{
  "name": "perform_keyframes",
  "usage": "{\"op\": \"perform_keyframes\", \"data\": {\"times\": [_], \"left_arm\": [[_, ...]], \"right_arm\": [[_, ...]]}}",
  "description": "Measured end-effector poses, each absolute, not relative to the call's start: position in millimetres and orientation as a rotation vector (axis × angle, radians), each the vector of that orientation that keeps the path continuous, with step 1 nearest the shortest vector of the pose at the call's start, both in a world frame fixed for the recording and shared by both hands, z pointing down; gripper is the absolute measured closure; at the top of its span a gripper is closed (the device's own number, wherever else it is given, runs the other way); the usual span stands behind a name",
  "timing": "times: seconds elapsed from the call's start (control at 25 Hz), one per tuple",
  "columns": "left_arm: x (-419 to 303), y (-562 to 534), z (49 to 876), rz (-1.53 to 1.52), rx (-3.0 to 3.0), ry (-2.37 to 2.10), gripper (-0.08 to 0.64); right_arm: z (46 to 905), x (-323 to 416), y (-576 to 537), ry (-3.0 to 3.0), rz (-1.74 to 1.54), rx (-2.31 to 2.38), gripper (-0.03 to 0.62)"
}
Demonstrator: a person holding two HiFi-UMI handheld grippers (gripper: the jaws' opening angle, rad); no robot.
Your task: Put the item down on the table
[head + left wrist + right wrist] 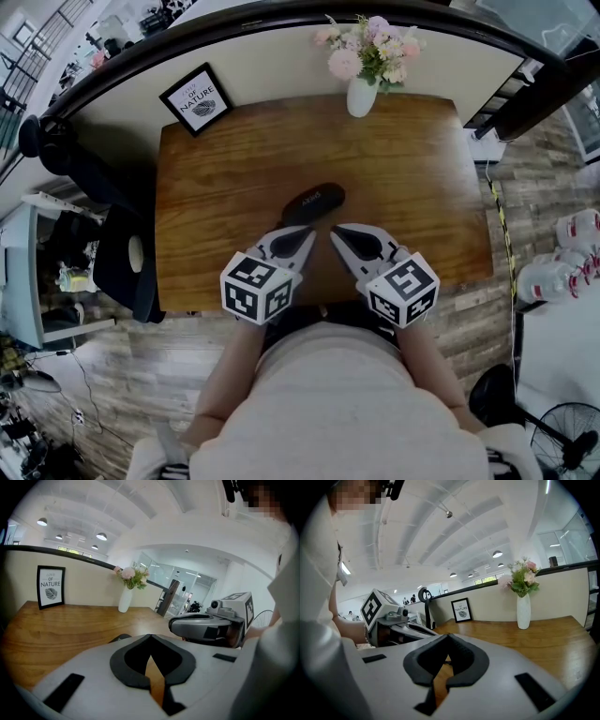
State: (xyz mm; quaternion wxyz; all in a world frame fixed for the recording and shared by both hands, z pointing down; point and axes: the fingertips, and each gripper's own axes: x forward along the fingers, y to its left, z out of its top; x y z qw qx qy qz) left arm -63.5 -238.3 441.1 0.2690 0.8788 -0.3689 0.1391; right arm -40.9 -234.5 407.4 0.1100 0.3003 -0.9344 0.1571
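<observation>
A black, flat, elongated item [313, 204] lies on the wooden table [403, 178], near its middle. My left gripper [307, 233] hovers just short of the item's near end with its jaws shut and nothing between them. Beside it, my right gripper [336, 232] is also shut and empty. In the left gripper view the shut left gripper [150, 637] hides most of the item [123, 638], and the right gripper's body shows at the right. In the right gripper view the right gripper [447, 637] has its tips together over bare wood.
A white vase of pink flowers [362, 92] and a framed print [196, 98] stand at the table's far edge against a low wall. A black chair [127, 262] is at the left side. Water bottles [562, 272] and a fan [562, 436] are on the floor at the right.
</observation>
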Motion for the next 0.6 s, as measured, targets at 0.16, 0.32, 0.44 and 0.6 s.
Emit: {"op": "perform_keyframes", "data": {"times": [0.16,0.32,0.44,0.6], "left_arm": [[-62.2,-235.1,440.8,0.365,2.375,-0.973,0.548],[-62.1,-234.7,440.5,0.37,2.379,-0.971,0.548],[-62.5,-234.2,440.5,0.376,2.38,-0.976,0.548],[-62.4,-232.9,440.1,0.373,2.379,-0.975,0.548]], "right_arm": [[405.7,-41.6,-231.9,-2.751,0.453,0.876,0.583],[406.6,-40.6,-232.6,-2.745,0.452,0.875,0.583],[407.1,-40.4,-231.7,-2.743,0.453,0.876,0.583],[406.8,-41.8,-229.5,-2.747,0.456,0.864,0.583]]}}
